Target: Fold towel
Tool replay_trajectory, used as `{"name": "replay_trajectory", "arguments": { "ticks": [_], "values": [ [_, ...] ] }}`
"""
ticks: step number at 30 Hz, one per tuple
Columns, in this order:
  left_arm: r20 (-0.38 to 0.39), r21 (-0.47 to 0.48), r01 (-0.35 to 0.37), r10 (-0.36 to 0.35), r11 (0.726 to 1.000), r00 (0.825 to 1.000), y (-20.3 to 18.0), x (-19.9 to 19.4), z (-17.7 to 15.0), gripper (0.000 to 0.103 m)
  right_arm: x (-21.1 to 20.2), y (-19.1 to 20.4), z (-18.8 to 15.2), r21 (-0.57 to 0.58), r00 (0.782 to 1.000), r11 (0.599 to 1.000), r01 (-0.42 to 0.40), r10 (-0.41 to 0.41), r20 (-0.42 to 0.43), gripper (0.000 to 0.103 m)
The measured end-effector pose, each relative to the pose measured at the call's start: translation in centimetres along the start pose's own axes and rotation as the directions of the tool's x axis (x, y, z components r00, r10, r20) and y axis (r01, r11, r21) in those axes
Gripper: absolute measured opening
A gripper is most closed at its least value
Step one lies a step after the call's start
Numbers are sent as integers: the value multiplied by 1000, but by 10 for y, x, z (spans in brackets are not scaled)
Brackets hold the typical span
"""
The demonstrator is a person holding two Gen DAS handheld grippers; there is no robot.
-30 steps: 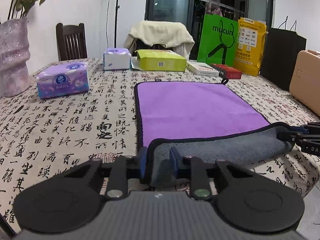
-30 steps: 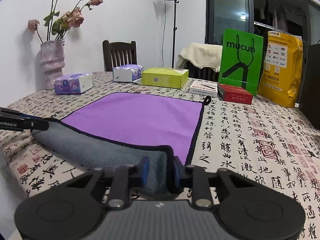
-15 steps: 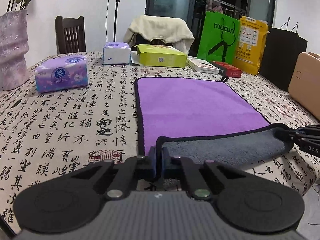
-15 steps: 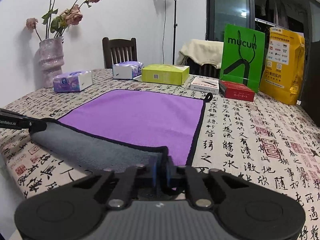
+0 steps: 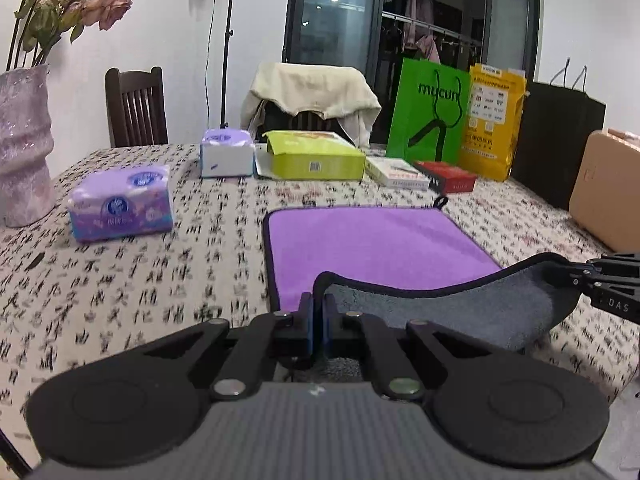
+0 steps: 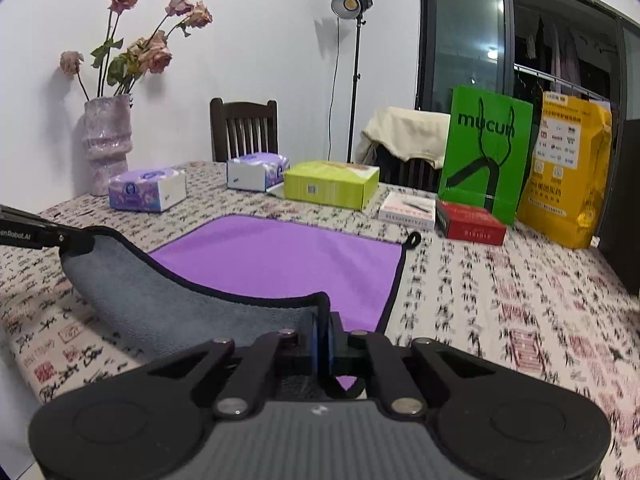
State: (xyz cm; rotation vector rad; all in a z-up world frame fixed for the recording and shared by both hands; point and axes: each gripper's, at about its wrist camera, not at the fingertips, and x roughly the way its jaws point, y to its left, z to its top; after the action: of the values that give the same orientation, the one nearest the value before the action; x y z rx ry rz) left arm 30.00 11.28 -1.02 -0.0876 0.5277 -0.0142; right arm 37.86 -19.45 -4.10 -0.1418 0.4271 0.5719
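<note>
A purple towel (image 5: 376, 240) with a grey underside and black trim lies on the patterned tablecloth (image 5: 160, 280). It also shows in the right wrist view (image 6: 280, 260). My left gripper (image 5: 318, 308) is shut on the towel's near left corner. My right gripper (image 6: 322, 324) is shut on the near right corner. The near edge is lifted off the table, with the grey underside (image 5: 460, 312) sagging between the two grippers. The right gripper's tip (image 5: 600, 280) shows at the right of the left wrist view. The left gripper's tip (image 6: 40, 232) shows at the left of the right wrist view.
Beyond the towel stand two tissue packs (image 5: 120, 200) (image 5: 226, 152), a green box (image 5: 316, 156), a white box (image 5: 396, 172), a red box (image 5: 448, 176), and green (image 5: 428, 116) and yellow bags (image 5: 492, 120). A vase of roses (image 5: 22, 144) is at the far left. A tan case (image 5: 608, 192) is at the right.
Both grippers closed on the towel's near corners, then lifted them. The near edge rose off the table and now hangs between the grippers.
</note>
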Motion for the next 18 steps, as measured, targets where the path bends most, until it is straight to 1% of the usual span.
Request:
{"name": "replay_trajectory", "arguments": {
  "ticks": [5,8,14,18],
  "values": [
    [16,-7,29,-29,1000,999,4,5,29,5,9,-13,24,32,999,999,-39,38,19,5],
    [26,7,28,-28,1000,999,4,11,44,5,17,-18,36,17,999,999,-45,45,25,5],
    [19,-24,41,-41,999,999,13,33,70,5,36,-33,65,33,997,997,-74,73,30,4],
    [20,-33,36,-36,999,999,19,50,84,5,53,-46,80,52,996,995,-82,81,32,4]
  ]
}}
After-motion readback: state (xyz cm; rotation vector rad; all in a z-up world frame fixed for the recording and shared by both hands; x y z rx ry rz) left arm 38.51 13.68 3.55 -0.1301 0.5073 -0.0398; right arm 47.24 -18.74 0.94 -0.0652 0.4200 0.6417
